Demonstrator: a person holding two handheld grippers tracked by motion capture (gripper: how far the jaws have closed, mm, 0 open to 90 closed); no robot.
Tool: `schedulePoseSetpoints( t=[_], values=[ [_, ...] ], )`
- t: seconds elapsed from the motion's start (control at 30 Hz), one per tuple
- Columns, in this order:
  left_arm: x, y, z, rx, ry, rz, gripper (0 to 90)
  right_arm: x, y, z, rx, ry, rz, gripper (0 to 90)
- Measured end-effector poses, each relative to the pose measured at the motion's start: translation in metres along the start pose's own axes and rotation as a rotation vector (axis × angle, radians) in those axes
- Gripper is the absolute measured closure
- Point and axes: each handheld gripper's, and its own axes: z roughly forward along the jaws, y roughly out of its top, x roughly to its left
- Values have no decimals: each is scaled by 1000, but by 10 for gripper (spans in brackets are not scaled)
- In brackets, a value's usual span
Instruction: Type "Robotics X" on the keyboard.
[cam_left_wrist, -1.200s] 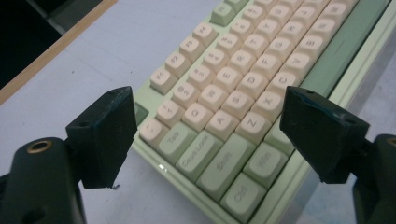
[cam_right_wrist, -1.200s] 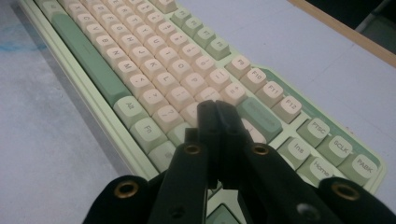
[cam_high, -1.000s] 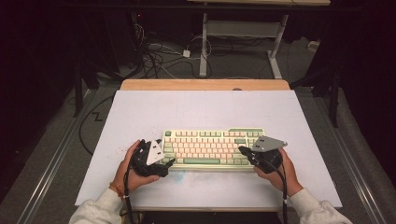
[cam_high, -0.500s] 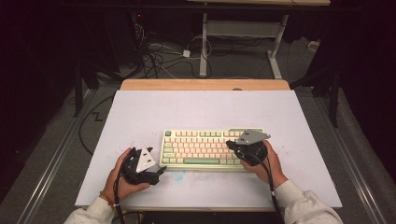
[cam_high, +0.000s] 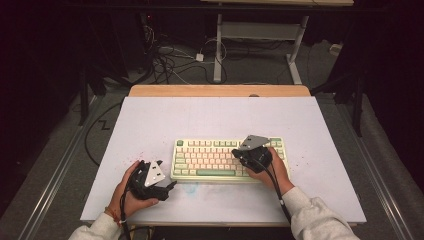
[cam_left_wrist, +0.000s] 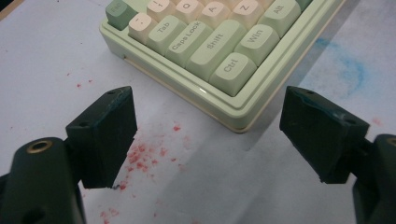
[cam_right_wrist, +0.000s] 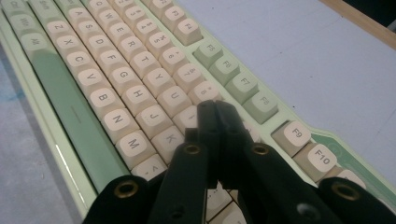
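Your left gripper (cam_high: 167, 187) has slid back toward the lower left of the frame, off the keyboard (cam_high: 210, 157), with its fingers wide apart and empty. Your right gripper (cam_right_wrist: 215, 112) now sits over the middle keys, fingers pressed together, holding nothing. The keyboard stays mid-bench (cam_high: 150, 120).

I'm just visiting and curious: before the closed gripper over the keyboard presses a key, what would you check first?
1. Right gripper jaws shut to a single tip: ok.
2. Tip over the keyboard keys, near I and 8: ok.
3. Which key sits under the tip: cannot tell, the jaws hide it.
4. Left gripper open, off the keyboard's Ctrl corner, touching nothing: ok.
5. Keyboard flat on the table: ok.
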Motion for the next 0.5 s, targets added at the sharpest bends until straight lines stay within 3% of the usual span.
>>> schedulePoseSetpoints(
  t=[0.27,0.37,0.5],
  values=[
    [0,0,-1,-5,2,-1,177,-1,0,7,21,-7,-1,900],
    [0,0,0,-1,0,-1,177,0,-1,11,56,3,-13,900],
    [-1,1,-1,0,1,3,177,1,0,7,34,8,-12,900]
  ],
)
